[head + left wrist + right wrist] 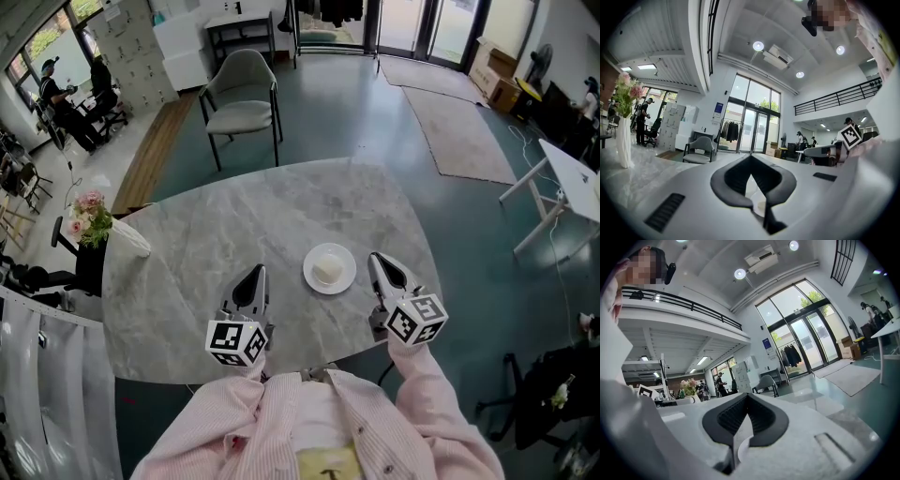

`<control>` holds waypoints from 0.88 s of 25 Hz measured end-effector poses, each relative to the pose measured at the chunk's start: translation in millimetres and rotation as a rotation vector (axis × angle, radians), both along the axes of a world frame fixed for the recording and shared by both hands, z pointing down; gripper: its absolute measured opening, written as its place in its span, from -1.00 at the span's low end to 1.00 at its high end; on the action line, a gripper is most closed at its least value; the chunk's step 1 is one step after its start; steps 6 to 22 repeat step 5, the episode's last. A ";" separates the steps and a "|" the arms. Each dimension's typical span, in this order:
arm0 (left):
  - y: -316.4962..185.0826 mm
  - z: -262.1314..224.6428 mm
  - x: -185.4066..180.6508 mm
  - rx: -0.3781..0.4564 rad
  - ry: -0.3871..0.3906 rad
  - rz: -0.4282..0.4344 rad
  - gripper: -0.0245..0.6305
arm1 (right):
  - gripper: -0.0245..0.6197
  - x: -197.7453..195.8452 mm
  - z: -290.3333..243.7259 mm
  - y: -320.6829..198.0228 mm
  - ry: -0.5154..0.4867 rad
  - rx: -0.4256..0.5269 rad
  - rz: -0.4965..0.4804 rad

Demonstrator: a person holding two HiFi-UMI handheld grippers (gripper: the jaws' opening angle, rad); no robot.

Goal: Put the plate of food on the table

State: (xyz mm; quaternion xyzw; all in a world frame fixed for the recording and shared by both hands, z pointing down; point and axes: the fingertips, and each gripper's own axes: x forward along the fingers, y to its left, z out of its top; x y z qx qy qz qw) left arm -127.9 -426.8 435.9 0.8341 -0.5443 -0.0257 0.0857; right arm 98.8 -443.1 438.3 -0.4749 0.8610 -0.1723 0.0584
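Marble, grey and veined, makes the round table (216, 234) that fills the head view. On it, near the person's edge, sits the white plate (348, 280) with a pale block of food (326, 270) at its middle. The plate lies flat and fully supported, well in from the rim, so I judge the task as good as done. The left gripper (255, 276) lies just left of the plate and the right gripper (379, 264) just right of it, both apart from it and neither touching the rim. This flanking pose suits a plate that was carried from both sides and then let go. A vase of pink flowers (97, 223) stands at the table's far left edge, and a grey chair (242, 94) stands beyond the table, both clear of the work.

From the left gripper view, the dark pads are pressed together at their tips and pinch nothing. A pale curve shows through the slit behind them — probably the plate, though I cannot be sure. The gripper points across the table top toward the glass doors.

From the right gripper view it is the same: pads closed tip to tip and empty, with a similar white curve low in the slit — nothing held.
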 end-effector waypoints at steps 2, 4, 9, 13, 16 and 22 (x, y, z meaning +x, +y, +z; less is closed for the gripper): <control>0.2 0.5 0.1 0.001 0.000 -0.001 -0.94 | -0.91 1.3 0.8 0.1 0.002 0.002 0.004; 0.5 0.8 0.2 0.002 0.001 -0.002 -0.94 | -0.91 2.5 1.1 0.4 0.003 0.004 0.007; 0.7 0.9 0.3 0.001 0.001 -0.003 -0.94 | -0.91 3.0 1.1 0.6 0.004 0.005 0.008; 0.7 0.9 0.3 0.001 0.001 -0.003 -0.94 | -0.91 3.0 1.1 0.6 0.004 0.005 0.008; 0.7 0.9 0.3 0.001 0.001 -0.003 -0.94 | -0.91 3.0 1.1 0.6 0.004 0.005 0.008; 0.7 0.9 0.3 0.001 0.001 -0.003 -0.94 | -0.91 3.0 1.1 0.6 0.004 0.005 0.008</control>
